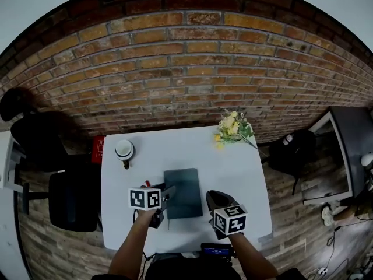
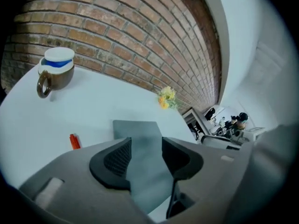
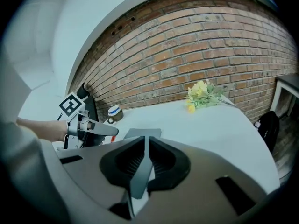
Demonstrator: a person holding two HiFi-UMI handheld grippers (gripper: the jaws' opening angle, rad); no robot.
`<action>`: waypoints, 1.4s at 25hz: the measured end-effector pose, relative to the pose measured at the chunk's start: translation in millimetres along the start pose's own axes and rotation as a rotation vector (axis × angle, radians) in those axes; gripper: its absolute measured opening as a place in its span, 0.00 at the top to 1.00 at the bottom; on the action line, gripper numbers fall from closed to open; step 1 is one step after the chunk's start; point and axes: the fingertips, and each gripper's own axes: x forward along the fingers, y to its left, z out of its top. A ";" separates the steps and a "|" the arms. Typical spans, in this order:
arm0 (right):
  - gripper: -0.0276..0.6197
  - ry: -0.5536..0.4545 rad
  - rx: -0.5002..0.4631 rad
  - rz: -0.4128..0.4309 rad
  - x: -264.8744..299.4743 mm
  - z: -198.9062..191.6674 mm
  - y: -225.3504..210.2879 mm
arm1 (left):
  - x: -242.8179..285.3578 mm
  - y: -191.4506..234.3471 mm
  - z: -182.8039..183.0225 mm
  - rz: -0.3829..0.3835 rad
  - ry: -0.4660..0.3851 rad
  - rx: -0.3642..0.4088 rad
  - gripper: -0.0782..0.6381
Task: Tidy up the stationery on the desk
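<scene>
Grey cover on white: sitting between pickups, by the look of it. Hovering left claw point(image 2: 146, 148) wide open and empty over the near left part of notebook point(image 1: 186, 185), lying flat mid-counter point(image 1: 233, 168). Holding right claw point(image 3: 145, 146) all but closed on nothing, just beside the notebook's near right corner, only a sliver of grey showing through the slit. Probably calling next for the small red piece point(image 2: 73, 141) lying loose on the counter left of the notebook: lowering the open left claw astride it, closing gently, lifting clear. Seeing one container only, mug point(image 1: 124, 150) at the back left, well apart from the notebook; carrying a white, blue-banded top, so hiding any contents. Leaving flowers point(image 1: 233, 127) out of it, at the back edge.
</scene>
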 end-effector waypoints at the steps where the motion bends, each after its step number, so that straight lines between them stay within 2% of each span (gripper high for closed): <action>1: 0.90 -0.004 -0.006 0.005 -1.1 1.7 0.8 | -5.7 -7.5 3.5 -0.029 -0.039 0.018 0.60; 4: 0.91 -0.014 -0.031 0.021 -5.4 6.4 2.4 | -24.8 -27.0 10.9 -0.093 -0.155 0.062 0.64; 6: 0.92 -0.019 -0.058 0.033 -9.1 8.8 4.8 | -38.8 -37.4 14.8 -0.114 -0.230 0.071 0.79; 9: 0.94 -0.026 -0.109 0.053 -14.6 13.4 10.2 | -56.4 -54.3 19.1 -0.139 -0.316 0.092 0.84; 14: 0.94 -0.038 -0.166 0.108 -28.4 13.7 21.9 | -73.6 -83.8 6.1 -0.160 -0.366 0.211 0.87; 18: 0.94 -0.041 -0.183 0.135 -38.4 9.1 27.2 | -77.5 -95.7 -10.9 -0.161 -0.368 0.244 0.87; 26: 0.94 -0.036 -0.248 0.197 -49.8 6.9 41.3 | -97.1 -96.6 -21.2 -0.093 -0.422 0.236 0.87; 31: 0.94 0.012 -0.312 0.242 -29.4 -0.4 72.0 | -130.5 -65.2 -28.8 -0.017 -0.465 0.204 0.87; 35: 0.94 0.050 -0.366 0.241 -0.8 -4.4 104.5 | -154.4 -28.1 -34.2 0.023 -0.488 0.164 0.87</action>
